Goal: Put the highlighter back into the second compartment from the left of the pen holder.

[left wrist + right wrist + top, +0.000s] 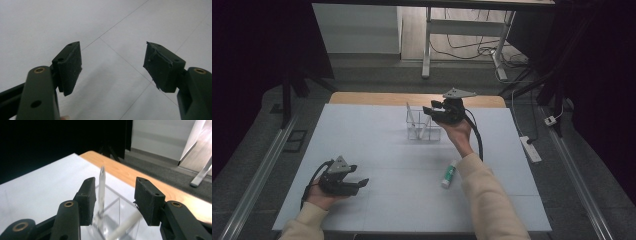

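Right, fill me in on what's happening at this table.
A person is working at a white table with a hand-held tool in each hand. The right tool is open above a clear plastic box holding two white pen-like sticks, nothing between its jaws. The left tool is open and empty near the table's front. A white glue stick with a green cap lies on the table beside the right sleeve.
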Available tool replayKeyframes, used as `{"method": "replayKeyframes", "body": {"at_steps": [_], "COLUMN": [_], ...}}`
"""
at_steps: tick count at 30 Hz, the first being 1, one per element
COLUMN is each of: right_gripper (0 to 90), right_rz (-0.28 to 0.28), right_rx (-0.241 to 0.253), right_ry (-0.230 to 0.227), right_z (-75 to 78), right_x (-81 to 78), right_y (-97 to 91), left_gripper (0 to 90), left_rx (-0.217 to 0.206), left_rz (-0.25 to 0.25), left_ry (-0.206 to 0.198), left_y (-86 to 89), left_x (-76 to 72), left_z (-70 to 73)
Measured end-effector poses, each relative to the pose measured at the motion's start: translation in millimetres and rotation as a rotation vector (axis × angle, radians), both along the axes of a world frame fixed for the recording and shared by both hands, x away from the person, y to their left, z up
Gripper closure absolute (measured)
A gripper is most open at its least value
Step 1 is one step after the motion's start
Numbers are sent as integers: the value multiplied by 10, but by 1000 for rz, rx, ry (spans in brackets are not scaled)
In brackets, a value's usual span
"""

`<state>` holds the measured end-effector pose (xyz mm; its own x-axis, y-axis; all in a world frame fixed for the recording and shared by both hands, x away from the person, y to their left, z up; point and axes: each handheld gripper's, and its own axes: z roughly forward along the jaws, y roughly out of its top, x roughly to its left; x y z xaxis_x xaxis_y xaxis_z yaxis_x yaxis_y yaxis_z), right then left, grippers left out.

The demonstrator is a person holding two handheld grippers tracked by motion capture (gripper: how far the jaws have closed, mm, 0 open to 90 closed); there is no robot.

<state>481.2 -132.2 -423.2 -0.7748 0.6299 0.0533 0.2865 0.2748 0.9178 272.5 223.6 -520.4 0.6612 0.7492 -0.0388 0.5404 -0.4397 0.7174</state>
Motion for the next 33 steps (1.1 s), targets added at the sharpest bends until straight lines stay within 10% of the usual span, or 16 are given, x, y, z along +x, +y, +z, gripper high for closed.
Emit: {"method": "replayKeyframes", "body": {"at_steps": [33], "right_gripper": [475], "right_rz": [78], "right_rx": [-131], "right_ry": [56], "right_z": [-162], "right_x": [-501], "right_y": [-646], "left_gripper": [306], "left_rx": [4], "left_rz": [6], "left_ry": [-2], "left_y": [-10], "left_x": [3], "left_z": [4]}}
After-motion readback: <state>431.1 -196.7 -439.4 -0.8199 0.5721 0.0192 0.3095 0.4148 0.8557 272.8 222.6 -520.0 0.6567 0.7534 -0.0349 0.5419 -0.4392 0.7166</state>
